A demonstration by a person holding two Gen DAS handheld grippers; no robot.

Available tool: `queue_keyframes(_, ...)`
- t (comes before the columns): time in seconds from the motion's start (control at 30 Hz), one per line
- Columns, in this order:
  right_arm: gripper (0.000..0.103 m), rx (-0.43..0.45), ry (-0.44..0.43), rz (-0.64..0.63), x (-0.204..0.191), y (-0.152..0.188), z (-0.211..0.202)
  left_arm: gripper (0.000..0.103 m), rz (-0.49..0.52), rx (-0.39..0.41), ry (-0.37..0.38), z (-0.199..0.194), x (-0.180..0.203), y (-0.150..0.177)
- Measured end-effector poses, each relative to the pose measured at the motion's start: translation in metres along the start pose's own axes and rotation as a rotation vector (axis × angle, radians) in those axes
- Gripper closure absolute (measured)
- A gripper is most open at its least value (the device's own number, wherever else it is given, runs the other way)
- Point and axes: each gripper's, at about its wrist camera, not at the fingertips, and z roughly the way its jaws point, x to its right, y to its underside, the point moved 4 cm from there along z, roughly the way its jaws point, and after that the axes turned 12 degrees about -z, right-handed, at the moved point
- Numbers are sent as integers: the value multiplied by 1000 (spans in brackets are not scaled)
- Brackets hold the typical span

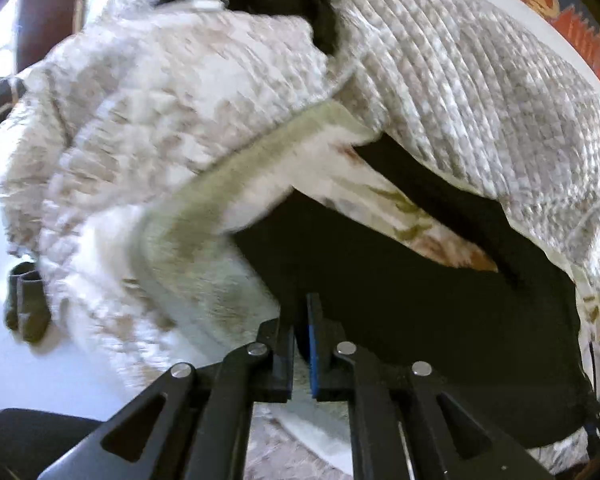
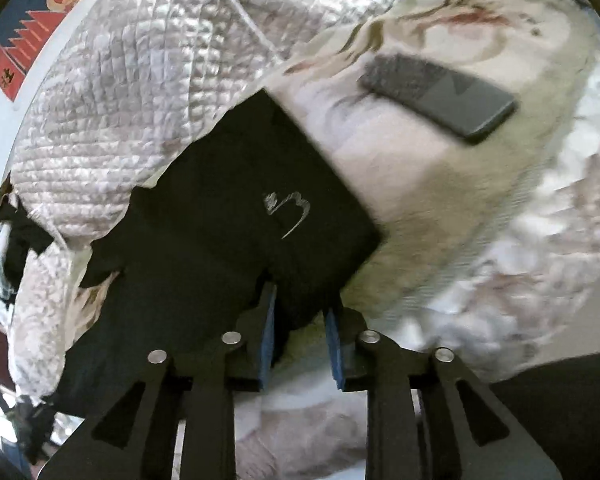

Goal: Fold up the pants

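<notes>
The black pants lie on a bed with a pale patterned cover. In the left wrist view my left gripper has its blue pads nearly together on the near edge of the black cloth. In the right wrist view the pants show a small white logo. My right gripper has its pads apart with a bunched corner of the pants between them; whether they press on it is unclear.
A quilted grey-white blanket is heaped behind the pants. A dark phone lies on the bed to the right. A pair of dark socks lies on the white floor at left. A red and blue poster hangs on the wall.
</notes>
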Motion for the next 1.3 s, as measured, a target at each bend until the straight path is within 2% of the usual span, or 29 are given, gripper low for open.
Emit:
queue_keyframes(0.03, 72, 17, 22, 0, 3, -1, -8, 94, 4, 28, -26, -6, -1, -4)
queue_keyframes(0.13, 72, 76, 92, -21, 3, -6, -30, 93, -5, 82, -34, -19, 3, -15)
queue_keyframes(0.2, 72, 118, 106, -50, -5, -13, -39, 90, 16, 75, 10, -19, 14, -18)
queue_keyframes(0.27, 72, 148, 106, -129, -22, -20, -39, 81, 45, 47, 70, -14, 31, -15)
queue_keyframes(0.3, 72, 146, 92, -184, -33, -23, -34, 75, 64, 33, 97, -11, 40, -11)
queue_keyframes(0.4, 72, 66, 32, -288, -59, -18, -2, 74, 122, -52, 132, 12, 57, 8)
queue_keyframes(0.53, 72, -111, 56, -329, -56, 7, 43, 74, 161, -165, 58, 42, 53, 38)
queue_keyframes(0.77, 71, -51, 72, -339, -51, -10, 23, 71, 199, -108, 53, 26, 58, 26)
queue_keyframes(0.83, 70, -20, 61, -356, -53, -23, 25, 67, 204, -90, 60, 34, 64, 16)
queue_keyframes(0.9, 70, -18, 49, -355, -53, -33, 34, 67, 202, -72, 44, 45, 67, 2)
queue_keyframes(1.0, 70, -28, 115, -336, -41, -43, 51, 66, 178, -87, -25, 72, 59, -13)
queue_keyframes(1.07, 70, -65, 137, -316, -31, -42, 65, 65, 171, -86, -21, 79, 56, -16)
queue_keyframes(1.17, 70, -50, 146, -341, -35, -43, 61, 62, 194, -79, -27, 75, 62, -12)
queue_keyframes(1.3, 70, -36, 89, -348, -48, -42, 52, 61, 223, -90, 33, 58, 78, -1)
